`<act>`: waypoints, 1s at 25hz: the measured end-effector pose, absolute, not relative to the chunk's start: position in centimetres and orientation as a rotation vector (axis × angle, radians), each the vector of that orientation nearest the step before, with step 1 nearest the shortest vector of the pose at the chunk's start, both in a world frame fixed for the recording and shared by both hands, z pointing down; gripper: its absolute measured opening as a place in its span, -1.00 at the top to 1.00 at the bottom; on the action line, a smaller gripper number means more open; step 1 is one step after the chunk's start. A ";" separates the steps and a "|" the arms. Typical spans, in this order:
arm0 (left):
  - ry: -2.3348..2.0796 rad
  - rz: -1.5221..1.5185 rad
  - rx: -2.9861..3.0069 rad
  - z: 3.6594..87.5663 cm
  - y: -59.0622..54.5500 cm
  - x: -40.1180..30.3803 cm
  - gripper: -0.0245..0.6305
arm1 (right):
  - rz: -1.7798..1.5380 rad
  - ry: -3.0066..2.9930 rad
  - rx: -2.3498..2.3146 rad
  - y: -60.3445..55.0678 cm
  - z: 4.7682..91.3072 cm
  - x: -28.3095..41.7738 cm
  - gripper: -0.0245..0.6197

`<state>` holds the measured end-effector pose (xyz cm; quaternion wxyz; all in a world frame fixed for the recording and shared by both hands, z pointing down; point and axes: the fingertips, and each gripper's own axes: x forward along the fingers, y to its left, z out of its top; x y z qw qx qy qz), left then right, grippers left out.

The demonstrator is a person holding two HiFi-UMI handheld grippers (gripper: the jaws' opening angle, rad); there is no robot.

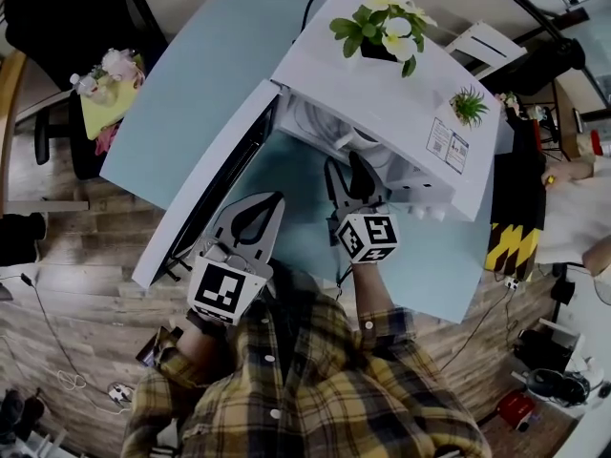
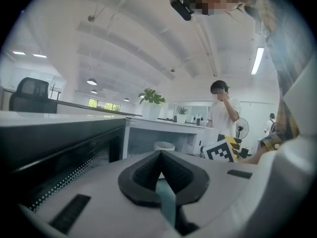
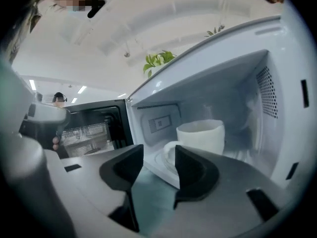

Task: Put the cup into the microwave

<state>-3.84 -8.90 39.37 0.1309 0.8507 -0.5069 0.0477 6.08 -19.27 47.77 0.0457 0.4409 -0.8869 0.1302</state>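
Microwave: white, sat on the light-blue worktop in the upper middle of the head view, with the cavity facing the lower left.
Door: swung fully open, reaching toward the lower left of the head view; showed as a dark panel at the left of the right gripper view.
Cavity contents: held one white cup, upright on the cavity floor, right of centre in the right gripper view, with the handle turned toward the opening.
Cup contents: could not be seen from any view.
Cup from the left: appeared as a pale round rim inside the cavity, middle of the left gripper view.
Right claw: open and empty, held just outside the cavity mouth, clear of the cup, with the handle visible beyond the gap; sat below the microwave in the head view.
Left claw: closed, tips together, nothing gripped; lay beside the open door in the head view.
Microwave top: carried a potted plant with white flowers at the upper edge and a small green plant toward the right.
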 end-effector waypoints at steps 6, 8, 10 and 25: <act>-1.484 0.116 2.500 38.3 -9.0 -3.9 0.95 | 0.440 -2.763 1.258 -17.4 45.4 6.2 0.36; -1.480 0.115 2.507 37.9 -9.0 -3.8 0.95 | 0.431 -2.776 1.246 -16.7 44.4 6.5 0.36; -1.478 0.121 2.512 37.8 -8.9 -3.8 0.95 | 0.404 -2.778 1.250 -16.1 43.5 7.0 0.36; -1.504 0.065 2.551 35.5 -9.2 -3.6 0.95 | 0.309 -2.859 1.154 -12.4 36.7 8.5 0.43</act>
